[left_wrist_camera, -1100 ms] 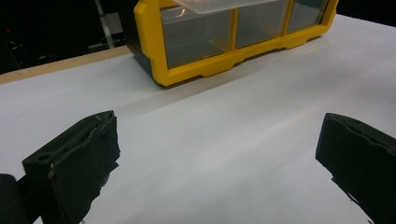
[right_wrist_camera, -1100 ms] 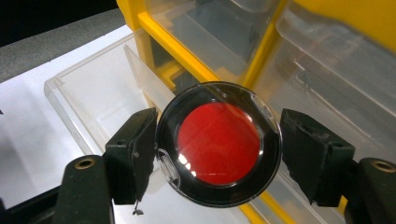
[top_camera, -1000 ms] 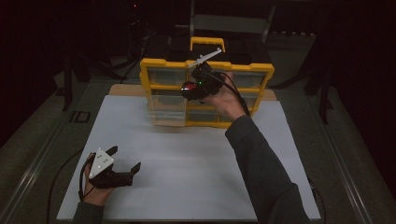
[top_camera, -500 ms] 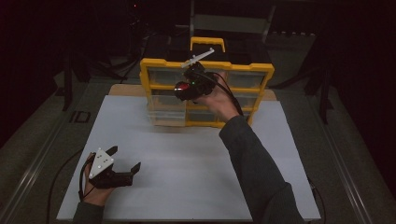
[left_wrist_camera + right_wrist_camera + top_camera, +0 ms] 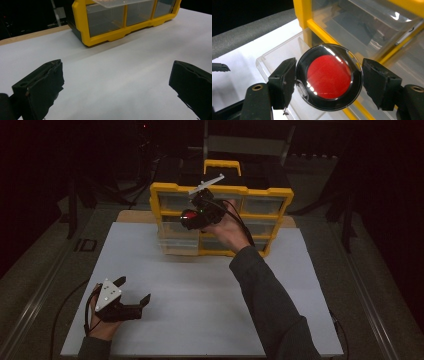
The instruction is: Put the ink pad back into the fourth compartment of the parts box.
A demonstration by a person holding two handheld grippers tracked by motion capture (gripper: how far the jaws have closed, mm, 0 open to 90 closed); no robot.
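Observation:
A round black case with a red centre (image 5: 329,77) sits between the pads of my right gripper (image 5: 329,80), which is shut on it. In the high view this right gripper (image 5: 192,217) holds the red-centred case (image 5: 188,215) in front of the yellow organizer (image 5: 220,190), just above a clear drawer (image 5: 176,242) pulled out at its lower left. That clear drawer (image 5: 284,53) lies directly beneath the case. My left gripper (image 5: 133,290) rests on the white mat at the near left, open with nothing between its jaws. In its own view, the left gripper (image 5: 116,82) faces the yellow organizer (image 5: 82,22).
The organizer has several clear-fronted drawers and a yellow handle (image 5: 222,166) on top. A white mat (image 5: 200,300) covers the table, with a wooden board edge (image 5: 135,215) behind it. Dark rails run along both table sides.
My right gripper has shifted slightly left with the case, toward the pulled-out drawer. The left gripper has stayed where it was.

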